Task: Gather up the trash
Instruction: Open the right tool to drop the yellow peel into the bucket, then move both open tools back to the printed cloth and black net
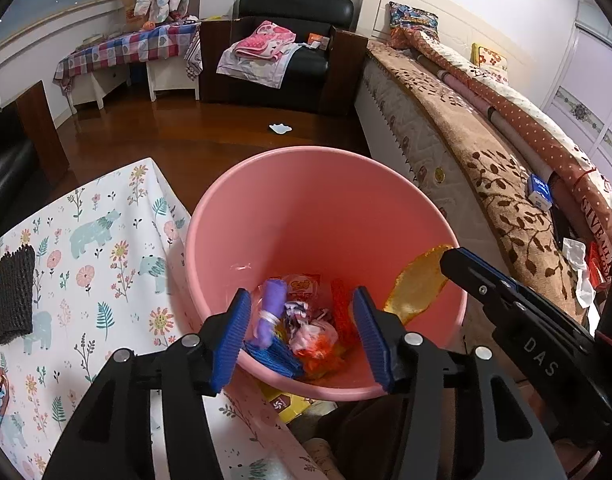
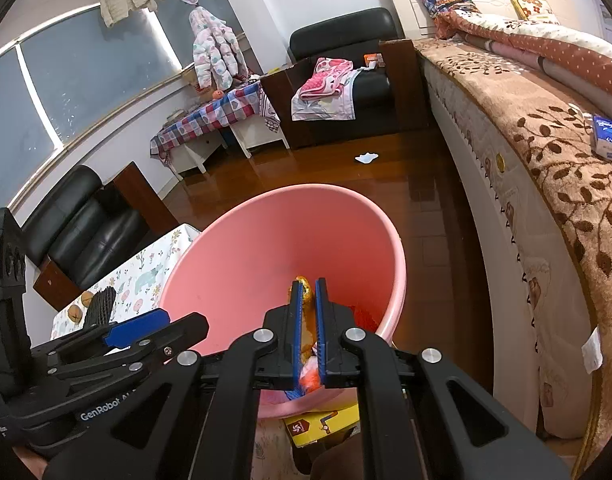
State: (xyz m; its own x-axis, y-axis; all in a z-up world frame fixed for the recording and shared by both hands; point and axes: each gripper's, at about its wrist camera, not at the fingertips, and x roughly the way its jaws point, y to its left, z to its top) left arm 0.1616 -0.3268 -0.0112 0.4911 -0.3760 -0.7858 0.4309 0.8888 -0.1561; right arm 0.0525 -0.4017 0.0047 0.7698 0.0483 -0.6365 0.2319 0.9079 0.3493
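A pink bucket (image 1: 326, 208) stands beside the table, with several crumpled wrappers (image 1: 310, 328), a purple piece (image 1: 271, 308) and orange netting (image 1: 342, 308) at its bottom. My left gripper (image 1: 301, 332) hangs open over the bucket's near rim, with nothing between its blue pads. My right gripper (image 2: 308, 284) is shut on a golden-yellow wrapper (image 2: 302, 283) and holds it over the bucket (image 2: 265, 248). In the left wrist view the right gripper (image 1: 450, 260) comes in from the right, and the golden wrapper (image 1: 420, 284) sticks out inside the bucket's right wall.
A table with a floral bear cloth (image 1: 85, 260) lies to the left, with a black mesh piece (image 1: 13, 296) on it. A bed (image 1: 486, 168) runs along the right, carrying a blue tissue box (image 1: 540, 190). A white scrap (image 1: 280, 128) lies on the wooden floor. A yellow box (image 2: 326, 424) sits under the bucket.
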